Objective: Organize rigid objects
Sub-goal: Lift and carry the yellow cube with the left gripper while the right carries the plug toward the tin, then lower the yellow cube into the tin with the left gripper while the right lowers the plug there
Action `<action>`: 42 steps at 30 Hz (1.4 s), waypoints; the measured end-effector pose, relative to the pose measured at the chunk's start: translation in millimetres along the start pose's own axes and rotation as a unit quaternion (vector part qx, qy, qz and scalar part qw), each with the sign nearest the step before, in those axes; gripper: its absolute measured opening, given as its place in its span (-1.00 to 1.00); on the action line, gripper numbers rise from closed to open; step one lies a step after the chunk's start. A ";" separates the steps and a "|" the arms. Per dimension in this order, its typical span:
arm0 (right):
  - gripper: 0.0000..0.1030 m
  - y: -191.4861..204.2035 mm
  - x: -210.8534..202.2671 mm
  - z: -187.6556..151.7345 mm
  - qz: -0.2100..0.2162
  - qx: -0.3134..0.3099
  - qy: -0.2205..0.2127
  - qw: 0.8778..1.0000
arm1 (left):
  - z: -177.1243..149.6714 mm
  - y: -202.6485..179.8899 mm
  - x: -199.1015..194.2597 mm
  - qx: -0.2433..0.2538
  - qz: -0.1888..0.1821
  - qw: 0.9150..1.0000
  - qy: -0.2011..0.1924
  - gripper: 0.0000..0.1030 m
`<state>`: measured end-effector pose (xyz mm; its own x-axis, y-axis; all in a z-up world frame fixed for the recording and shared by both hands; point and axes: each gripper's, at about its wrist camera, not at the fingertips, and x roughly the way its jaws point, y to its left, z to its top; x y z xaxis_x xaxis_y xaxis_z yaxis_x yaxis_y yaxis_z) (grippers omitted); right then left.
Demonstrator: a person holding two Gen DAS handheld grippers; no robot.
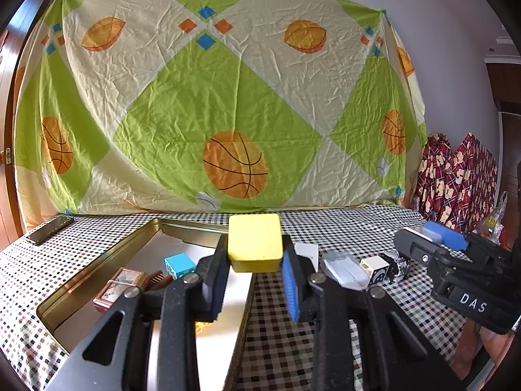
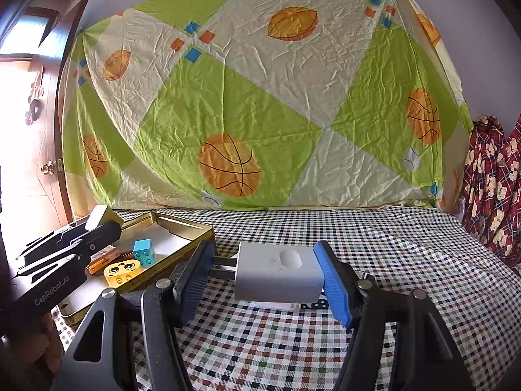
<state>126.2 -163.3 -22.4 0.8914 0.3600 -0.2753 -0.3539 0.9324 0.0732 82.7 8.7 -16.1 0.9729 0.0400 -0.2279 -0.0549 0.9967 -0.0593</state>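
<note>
Your left tool [image 1: 255, 260] is clamping a yellow block [image 1: 255, 242] between its pads, holding it above the near right edge of the gold metal tin [image 1: 107, 254], where a blue die-like block [image 1: 177, 265], a small framed item [image 1: 119, 288] and a brown comb [image 1: 158, 278] are lying. Your right tool [image 2: 263, 275] is gripping a white plug adapter [image 2: 276, 272] sideways (its prongs are pointing at the left pad) over the checkered bench [image 2: 407, 254], just right of the tin, which is also holding a yellow face block [image 2: 123, 272].
</note>
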 end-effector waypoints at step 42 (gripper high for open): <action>0.28 74.6 14.0 -2.8 0.073 -0.040 0.002 0.997 | 0.4 48.1 -20.1 -0.024 0.019 0.999 -0.011 -0.45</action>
<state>111.5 -88.8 -23.5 0.8278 0.4914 -0.2707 -0.5014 0.8645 0.0361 60.6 55.8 -14.0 0.9746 0.0799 -0.2092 -0.1020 0.9900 -0.0974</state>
